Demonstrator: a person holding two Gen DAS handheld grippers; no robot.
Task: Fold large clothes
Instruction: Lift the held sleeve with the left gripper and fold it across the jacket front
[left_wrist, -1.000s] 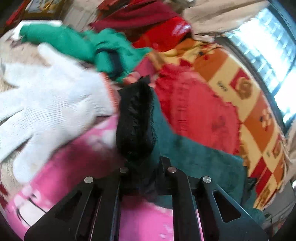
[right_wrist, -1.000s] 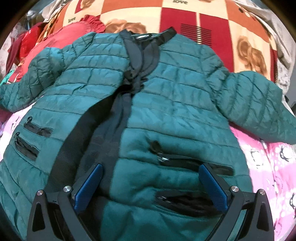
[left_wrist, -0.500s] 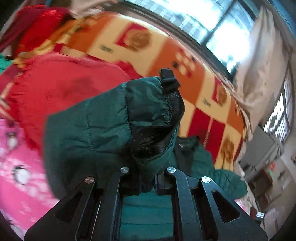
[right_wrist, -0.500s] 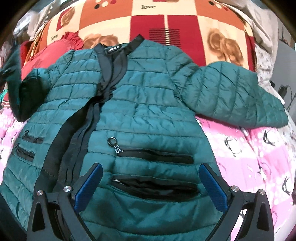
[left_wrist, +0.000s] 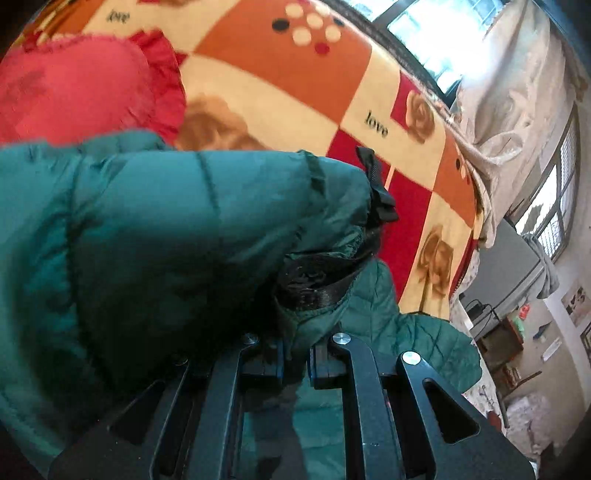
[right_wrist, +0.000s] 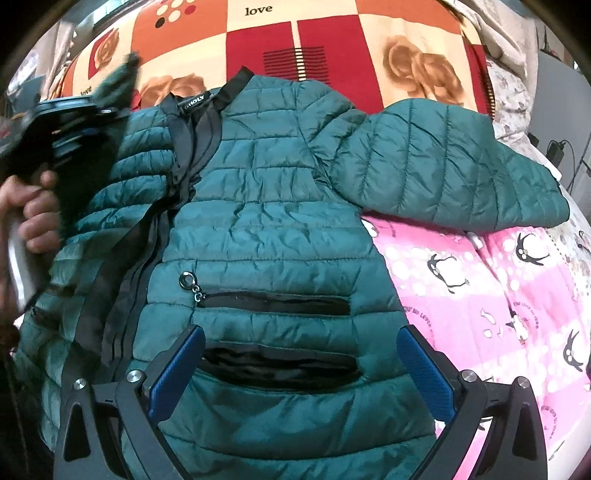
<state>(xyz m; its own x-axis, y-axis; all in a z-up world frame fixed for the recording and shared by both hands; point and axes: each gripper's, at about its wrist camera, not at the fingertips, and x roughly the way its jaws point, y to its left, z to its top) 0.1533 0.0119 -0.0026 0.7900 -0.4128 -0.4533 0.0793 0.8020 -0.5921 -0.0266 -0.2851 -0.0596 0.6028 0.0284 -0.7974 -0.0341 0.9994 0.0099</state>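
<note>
Left wrist view: my left gripper is clamped on the cuff of one sleeve of the green quilted jacket; the sleeve bulges up over the fingers and fills the left half of the view.

Right wrist view: my right gripper hangs over the jacket's lower front, jaws wide apart with nothing between the blue pads. The jacket lies front-up, its collar toward the checked blanket printed with roses and "love", its hem toward me. The far sleeve stretches out flat over the pink penguin-print cover. Two black zip pockets sit just ahead of my open jaws. At the left edge a hand grips the other tool, raised above the jacket's shoulder with the gathered sleeve in it.

Background, left wrist view: a red ruffled cushion lies on the blanket; curtained windows stand beyond.
</note>
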